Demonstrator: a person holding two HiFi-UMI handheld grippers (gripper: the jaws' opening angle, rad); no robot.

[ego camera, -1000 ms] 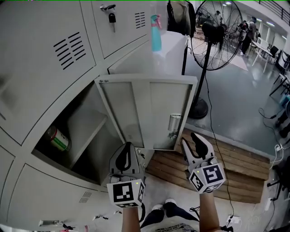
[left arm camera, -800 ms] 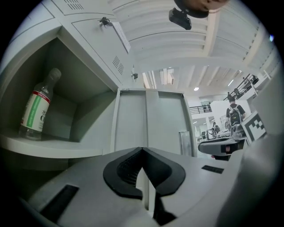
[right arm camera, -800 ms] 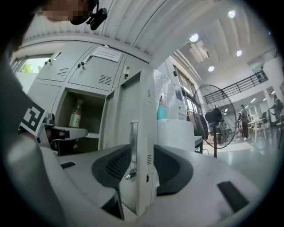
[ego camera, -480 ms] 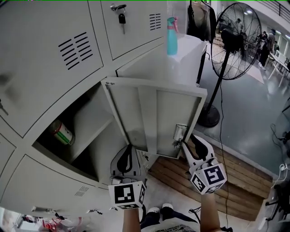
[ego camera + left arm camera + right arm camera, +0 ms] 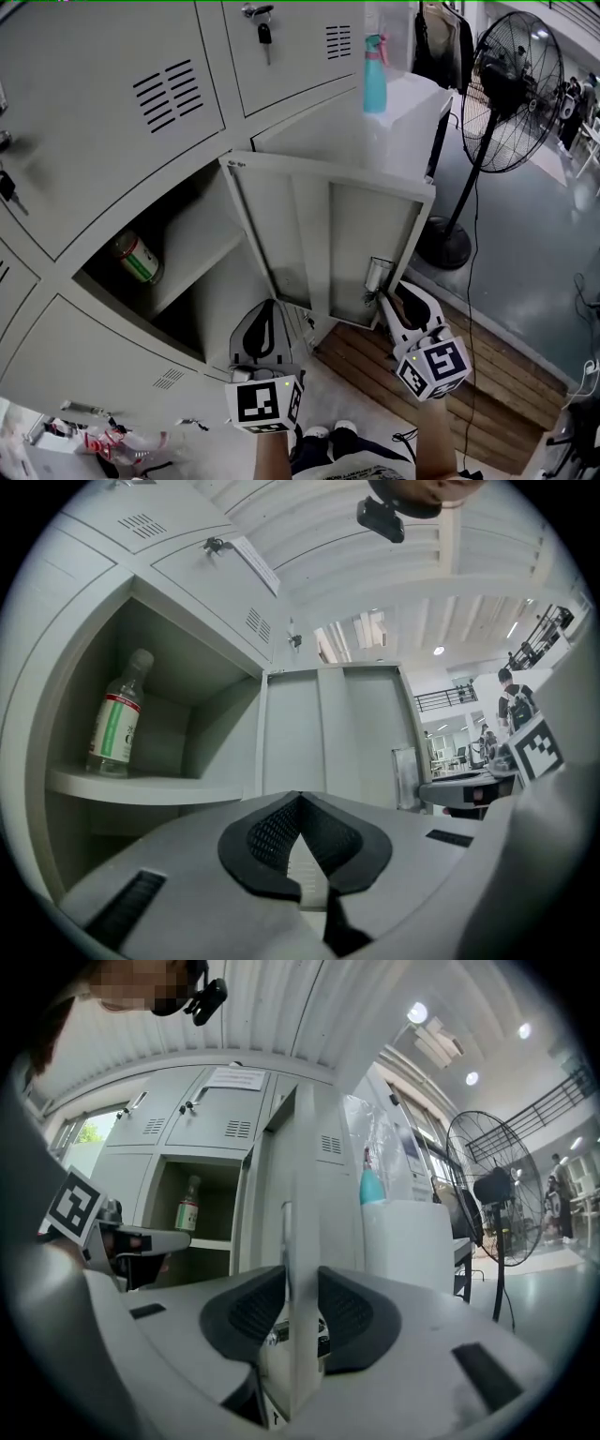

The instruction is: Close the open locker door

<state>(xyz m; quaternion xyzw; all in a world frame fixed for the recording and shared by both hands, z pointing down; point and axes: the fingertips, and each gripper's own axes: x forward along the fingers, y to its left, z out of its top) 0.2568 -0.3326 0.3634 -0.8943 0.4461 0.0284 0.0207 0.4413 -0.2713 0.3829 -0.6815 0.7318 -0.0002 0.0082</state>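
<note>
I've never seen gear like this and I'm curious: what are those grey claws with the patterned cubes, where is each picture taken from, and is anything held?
A person holds a two-jaw gripper in each hand; the patterned cubes are part of them. One picture comes from a camera on the person's head, looking down. The other two come from cameras riding on the grippers, looking along their jaws. The right gripper has just been closing its jaws and now clamps the free edge of the open locker door. The left gripper is shut on nothing. Inside, a bottle stands on a shelf.
</note>
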